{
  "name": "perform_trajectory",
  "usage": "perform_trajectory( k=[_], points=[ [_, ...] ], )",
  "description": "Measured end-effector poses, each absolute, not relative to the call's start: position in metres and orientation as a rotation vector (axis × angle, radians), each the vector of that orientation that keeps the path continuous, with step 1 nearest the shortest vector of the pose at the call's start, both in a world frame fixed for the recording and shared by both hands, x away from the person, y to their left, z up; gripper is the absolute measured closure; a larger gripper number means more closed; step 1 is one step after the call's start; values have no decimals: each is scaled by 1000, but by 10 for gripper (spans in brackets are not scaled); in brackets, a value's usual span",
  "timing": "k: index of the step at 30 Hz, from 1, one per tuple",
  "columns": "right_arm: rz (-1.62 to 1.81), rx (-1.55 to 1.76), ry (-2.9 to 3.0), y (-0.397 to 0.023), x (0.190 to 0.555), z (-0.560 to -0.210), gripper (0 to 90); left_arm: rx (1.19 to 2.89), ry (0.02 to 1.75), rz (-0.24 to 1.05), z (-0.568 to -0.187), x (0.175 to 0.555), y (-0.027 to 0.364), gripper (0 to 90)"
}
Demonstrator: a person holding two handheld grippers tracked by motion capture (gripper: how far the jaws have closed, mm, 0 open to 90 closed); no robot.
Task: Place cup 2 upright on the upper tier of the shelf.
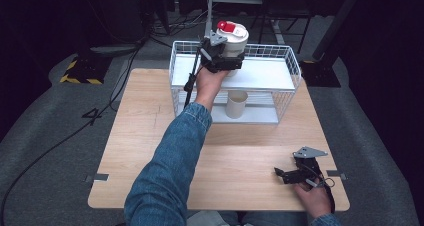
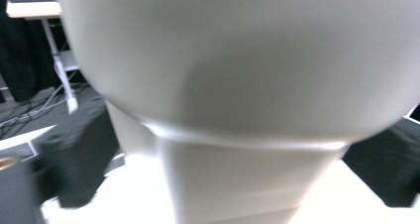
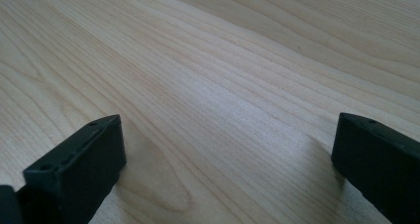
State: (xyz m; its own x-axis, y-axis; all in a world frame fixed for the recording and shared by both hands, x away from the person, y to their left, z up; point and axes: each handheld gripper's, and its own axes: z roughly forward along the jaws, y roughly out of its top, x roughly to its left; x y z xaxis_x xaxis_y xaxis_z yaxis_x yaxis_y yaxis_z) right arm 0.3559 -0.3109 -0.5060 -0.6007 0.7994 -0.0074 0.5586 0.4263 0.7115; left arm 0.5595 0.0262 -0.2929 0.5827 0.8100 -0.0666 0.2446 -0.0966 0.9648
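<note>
A white cup [image 1: 235, 42] with a red piece [image 1: 227, 26] on top stands on the upper shelf of a white wire rack [image 1: 296, 68]. My left gripper [image 1: 231, 52] reaches in at the cup's lower part. In the left gripper view the cup [image 2: 233, 85] looms blurred between the two black jaws, which stand wide at either side of its narrow base; I see no pad pressing on it. My right gripper [image 1: 281, 175] rests open on the wooden table [image 1: 150, 136] at the front right, nothing between its fingers [image 3: 79, 159].
A second pale cup [image 1: 236, 104] stands on the rack's lower shelf, under the first. The rack sits at the table's far edge. Cables and dark stands lie on the grey floor behind.
</note>
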Motion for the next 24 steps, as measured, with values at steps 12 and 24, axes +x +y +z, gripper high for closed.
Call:
perform_trajectory(
  k=[12, 24],
  points=[
    [973, 1163, 2341, -311, 356, -506, 2, 1647, 879, 601, -280, 540, 41, 0],
    [973, 1164, 2342, -311, 356, -506, 2, 1645, 847, 560, -270, 507, 57, 0]
  ],
)
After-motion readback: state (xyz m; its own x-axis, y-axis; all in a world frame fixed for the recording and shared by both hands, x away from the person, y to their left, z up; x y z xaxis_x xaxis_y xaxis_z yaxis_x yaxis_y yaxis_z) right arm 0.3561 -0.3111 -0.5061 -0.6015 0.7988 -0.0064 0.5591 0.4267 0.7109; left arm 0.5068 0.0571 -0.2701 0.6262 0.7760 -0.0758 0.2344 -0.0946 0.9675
